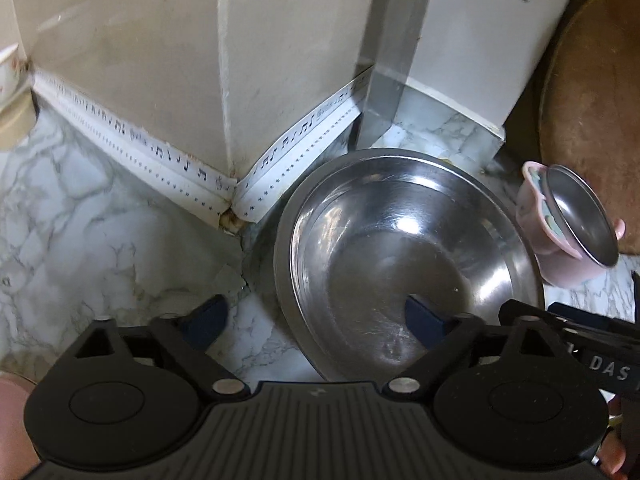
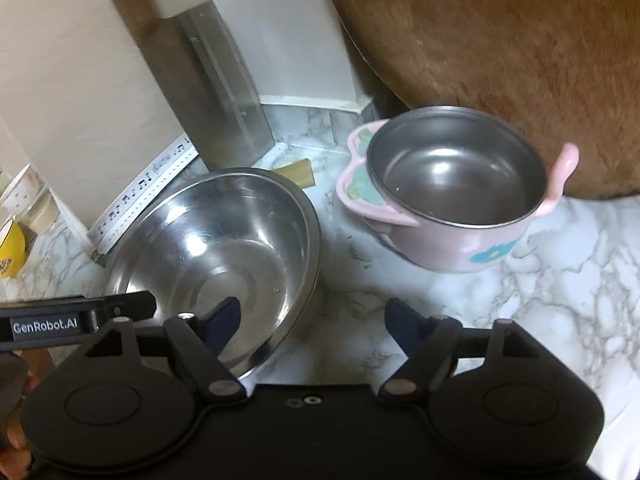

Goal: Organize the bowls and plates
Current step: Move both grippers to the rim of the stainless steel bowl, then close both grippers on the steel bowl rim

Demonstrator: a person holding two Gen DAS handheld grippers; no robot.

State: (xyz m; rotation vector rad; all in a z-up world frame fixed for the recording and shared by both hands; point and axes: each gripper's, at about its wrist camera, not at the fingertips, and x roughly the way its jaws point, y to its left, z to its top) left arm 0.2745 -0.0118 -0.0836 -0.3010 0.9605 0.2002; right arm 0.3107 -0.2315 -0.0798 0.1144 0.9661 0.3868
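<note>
A large steel bowl [image 1: 400, 256] sits on the marble counter near the wall corner; it also shows in the right wrist view [image 2: 212, 248]. A small pink bowl with a steel liner and handles [image 2: 452, 192] stands to its right, and is seen at the right edge of the left wrist view [image 1: 568, 224]. My left gripper [image 1: 316, 320] is open, its right finger over the big bowl's near rim, its left finger over the counter. My right gripper [image 2: 312, 320] is open and empty, its left finger over the big bowl's rim, short of the pink bowl.
A round wooden board [image 2: 500, 60] leans at the back right. A white box with a metal strip [image 1: 400, 60] stands in the corner. A patterned cup [image 1: 8, 76] and a yellow cup [image 2: 10, 248] stand at the far left. The marble counter [image 2: 540, 300] extends right.
</note>
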